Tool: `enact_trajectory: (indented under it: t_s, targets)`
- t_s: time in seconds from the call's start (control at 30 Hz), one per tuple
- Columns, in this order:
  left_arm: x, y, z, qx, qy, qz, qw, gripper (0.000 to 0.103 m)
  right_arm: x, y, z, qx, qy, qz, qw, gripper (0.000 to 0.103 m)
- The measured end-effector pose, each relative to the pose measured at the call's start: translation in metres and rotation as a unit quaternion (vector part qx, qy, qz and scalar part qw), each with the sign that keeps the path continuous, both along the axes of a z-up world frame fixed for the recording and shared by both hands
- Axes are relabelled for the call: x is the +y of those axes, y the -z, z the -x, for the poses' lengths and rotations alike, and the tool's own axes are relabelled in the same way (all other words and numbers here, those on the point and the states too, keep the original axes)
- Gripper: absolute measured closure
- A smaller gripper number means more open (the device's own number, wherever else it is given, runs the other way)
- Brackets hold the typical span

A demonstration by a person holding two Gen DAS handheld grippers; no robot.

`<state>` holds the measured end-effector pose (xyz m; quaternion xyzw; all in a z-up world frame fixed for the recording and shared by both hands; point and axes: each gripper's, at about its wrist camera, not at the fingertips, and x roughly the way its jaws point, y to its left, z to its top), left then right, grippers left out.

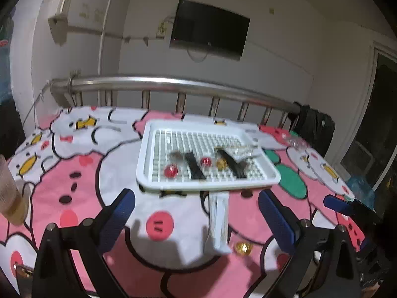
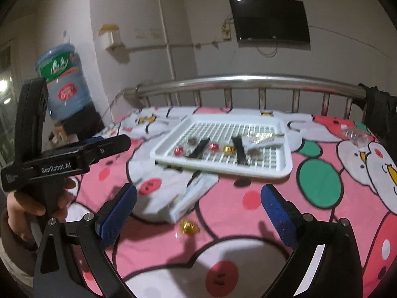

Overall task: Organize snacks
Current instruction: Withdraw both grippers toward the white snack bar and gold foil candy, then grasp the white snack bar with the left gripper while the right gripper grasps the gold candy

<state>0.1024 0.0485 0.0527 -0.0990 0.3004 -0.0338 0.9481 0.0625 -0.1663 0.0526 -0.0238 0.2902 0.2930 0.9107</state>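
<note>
Both grippers, left (image 1: 196,213) and right (image 2: 198,211), hover spread wide, holding nothing, over pink bedsheet (image 2: 248,236). White packet (image 1: 218,221) and gold candy (image 1: 243,247) lie just before snack-filled white tray (image 1: 148,149).

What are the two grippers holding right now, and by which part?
Nothing. The left gripper and the right gripper both stand open and empty above the bedsheet; the white packet and gold candy lie loose.

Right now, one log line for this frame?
left tongs open, empty | right tongs open, empty | white packet, gold candy on bedsheet | tray holds snacks
</note>
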Motion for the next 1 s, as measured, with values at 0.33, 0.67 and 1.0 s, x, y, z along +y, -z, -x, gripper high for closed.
enact_trajectory:
  t_s: [0.33,0.67,1.0]
  targets:
    - [-0.012,0.045,-0.003,0.06,0.018,-0.011,0.9979,0.005,0.027,0.05,0.001,0.057,-0.023,0.05,0.997,0.006]
    - [-0.028,0.068,-0.039,0.116,0.041,-0.002,0.9924,0.018,0.044,0.085,-0.022,0.096,-0.022,0.091,0.991,0.031]
    - [-0.057,0.09,-0.08,0.165,0.062,0.001,0.9843,0.049,0.044,0.089,-0.034,0.109,-0.026,0.089,0.99,0.065]
